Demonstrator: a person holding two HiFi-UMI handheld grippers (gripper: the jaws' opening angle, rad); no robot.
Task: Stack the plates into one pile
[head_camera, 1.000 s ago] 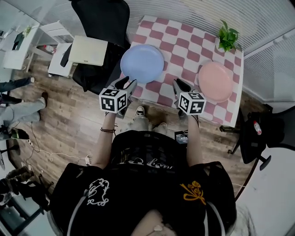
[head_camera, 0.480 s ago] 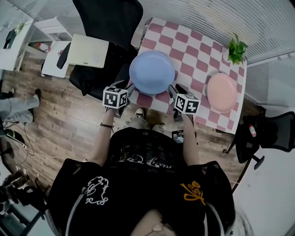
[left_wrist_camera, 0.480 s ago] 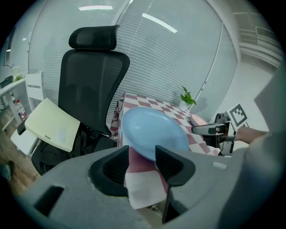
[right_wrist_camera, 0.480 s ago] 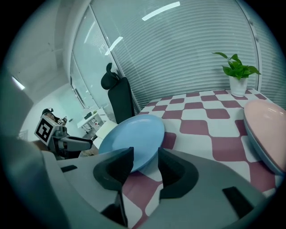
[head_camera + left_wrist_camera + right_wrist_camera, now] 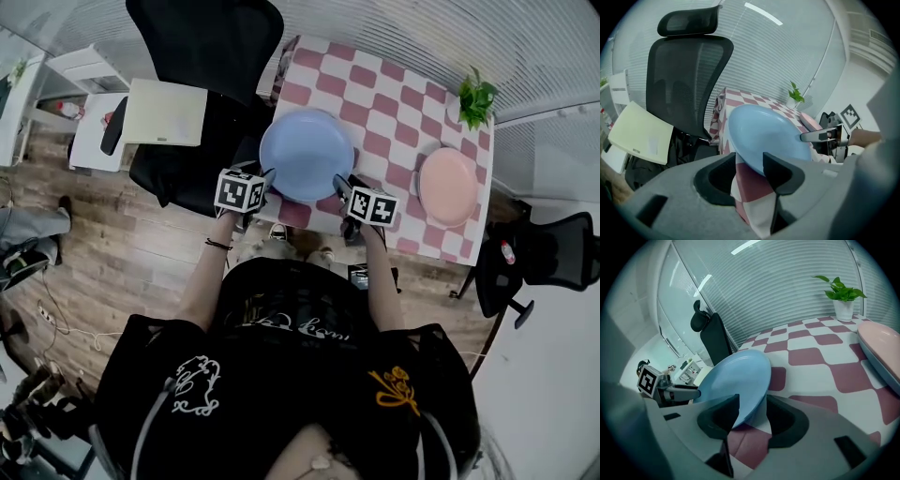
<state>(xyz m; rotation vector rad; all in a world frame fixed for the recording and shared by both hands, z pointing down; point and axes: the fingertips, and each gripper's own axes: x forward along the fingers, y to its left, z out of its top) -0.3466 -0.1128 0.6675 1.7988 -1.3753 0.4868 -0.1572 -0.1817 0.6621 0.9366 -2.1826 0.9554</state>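
A blue plate (image 5: 307,153) lies at the near left corner of the red-and-white checked table (image 5: 394,103). A pink plate (image 5: 448,186) rests apart, at the table's right side. My left gripper (image 5: 265,178) is at the blue plate's left rim, jaws apart with the rim (image 5: 764,133) between them; I see no squeeze. At the plate's near right rim is my right gripper (image 5: 339,183), its jaws opening. The rim (image 5: 733,380) sits between them with a gap on the right side. The pink plate (image 5: 881,352) shows at that view's right edge.
A potted plant (image 5: 476,97) stands at the table's far right corner. A black office chair (image 5: 211,37) with a cream board on it stands left of the table. Another black chair (image 5: 534,267) is on the right. The tablecloth hangs over the near edge.
My right gripper has moved left from beside the pink plate to the blue plate's right rim, and its jaws have spread. The left gripper stays at the blue plate's left rim.
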